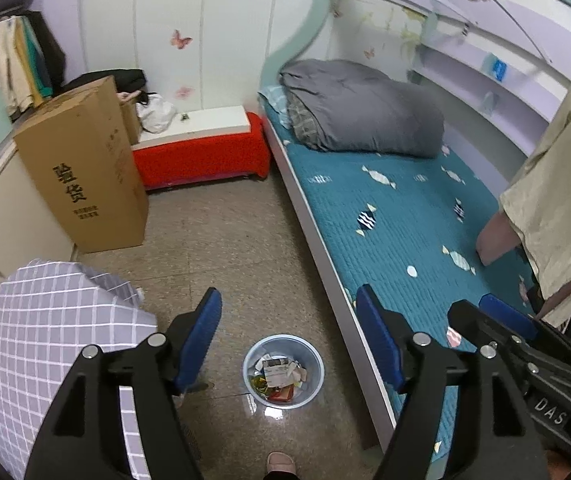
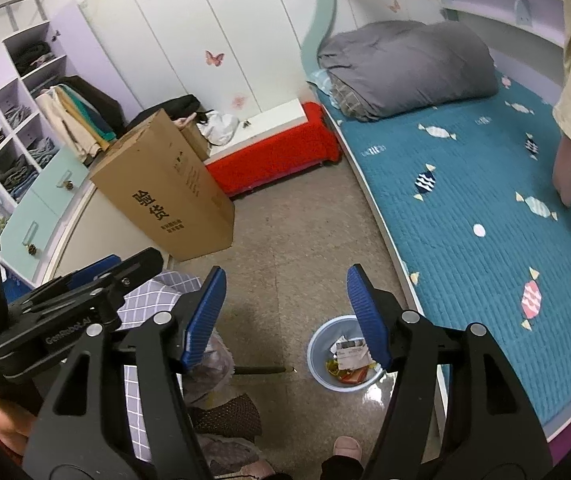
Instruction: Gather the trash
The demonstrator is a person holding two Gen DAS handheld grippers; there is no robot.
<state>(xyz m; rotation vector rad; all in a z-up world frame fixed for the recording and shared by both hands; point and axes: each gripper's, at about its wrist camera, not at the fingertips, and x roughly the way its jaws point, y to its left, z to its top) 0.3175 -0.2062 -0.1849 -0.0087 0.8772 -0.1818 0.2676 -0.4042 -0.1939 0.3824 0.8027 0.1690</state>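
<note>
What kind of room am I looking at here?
Most likely a small bedroom: a bed with a folded grey quilt, open shelves of folded clothes, and a small waste bin on the floor.

Upright bin (image 1: 283, 372) holding paper scraps (image 1: 279, 374)

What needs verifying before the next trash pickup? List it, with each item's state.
1. Left gripper empty, jaws apart: ok.
2. Right gripper empty, jaws apart: ok.
3. Trash bin upright on the floor beside the bed: ok.
4. Room left in the bin: ok, the wrappers and paper sit below its rim.
5. Floor between bin and cardboard box free of loose trash: ok, none visible.
6. Next piece of trash located: cannot tell, nothing clearly trash shows outside the bin.
</note>
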